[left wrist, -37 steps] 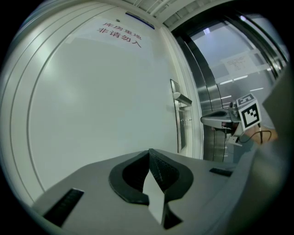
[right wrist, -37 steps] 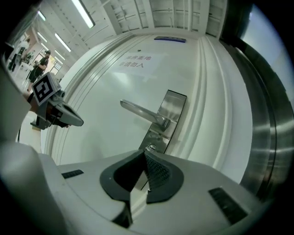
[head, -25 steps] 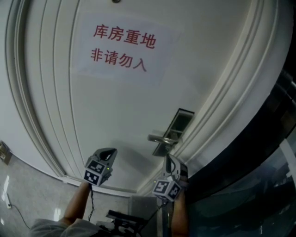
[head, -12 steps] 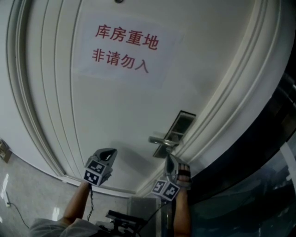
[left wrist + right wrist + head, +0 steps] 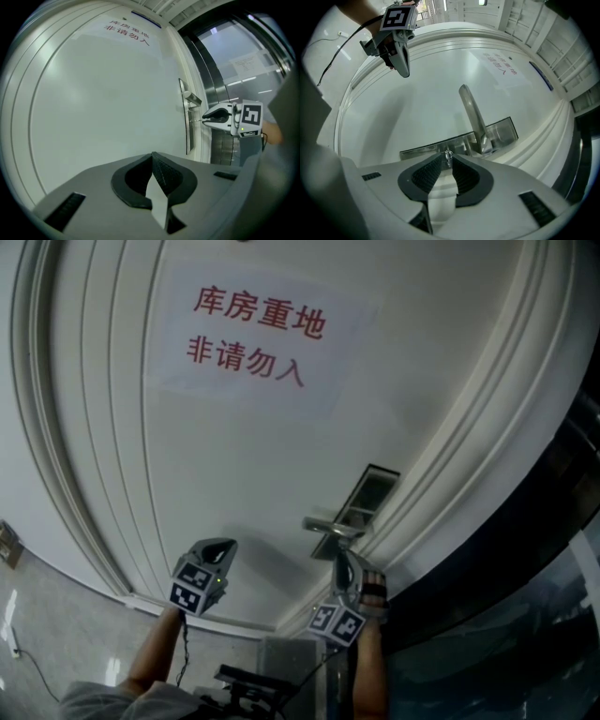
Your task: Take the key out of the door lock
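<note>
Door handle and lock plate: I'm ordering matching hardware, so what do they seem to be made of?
Door handle: likely metal with a satin silver finish; it shows soft, smooth highlights. Lock plate: likely polished metal, possibly stainless or chrome-plated; it mirrors its surroundings.

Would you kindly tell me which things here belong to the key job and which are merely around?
Job: key, lock plate, right gripper, its fingers just opening, key between them.
Around: door handle, paper sign, left gripper.
</note>
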### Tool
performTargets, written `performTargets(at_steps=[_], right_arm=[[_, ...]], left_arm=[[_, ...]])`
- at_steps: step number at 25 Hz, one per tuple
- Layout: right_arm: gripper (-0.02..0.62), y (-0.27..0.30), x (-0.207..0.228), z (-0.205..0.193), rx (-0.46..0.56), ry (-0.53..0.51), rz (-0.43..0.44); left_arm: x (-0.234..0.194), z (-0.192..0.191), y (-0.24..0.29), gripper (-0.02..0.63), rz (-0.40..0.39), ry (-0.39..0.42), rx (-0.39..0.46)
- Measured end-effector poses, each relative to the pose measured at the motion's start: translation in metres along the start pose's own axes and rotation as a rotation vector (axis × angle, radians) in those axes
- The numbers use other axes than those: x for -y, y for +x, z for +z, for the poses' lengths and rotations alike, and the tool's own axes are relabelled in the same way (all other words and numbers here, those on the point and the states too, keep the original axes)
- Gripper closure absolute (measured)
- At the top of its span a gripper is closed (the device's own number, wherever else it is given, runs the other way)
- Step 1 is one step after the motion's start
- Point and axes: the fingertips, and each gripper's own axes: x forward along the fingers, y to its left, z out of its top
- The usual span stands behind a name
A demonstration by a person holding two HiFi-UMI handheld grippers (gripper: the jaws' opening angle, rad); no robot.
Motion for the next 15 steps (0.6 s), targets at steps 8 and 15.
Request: performTargets(at_steps=[8,15], right_arm=[[0.462,0.015,-0.006,-0.006,-0.035,-0.028,0.010],[0.463,0.024,-0.003,-0.004,-0.035,-0.037,-0.007]], left_arm=[[-0.007,-0.003,0.000,0.601,0.002,-0.006,-0.006],[-0.014,-0.003,0.002,0.601,0.012,-0.009,-0.007]])
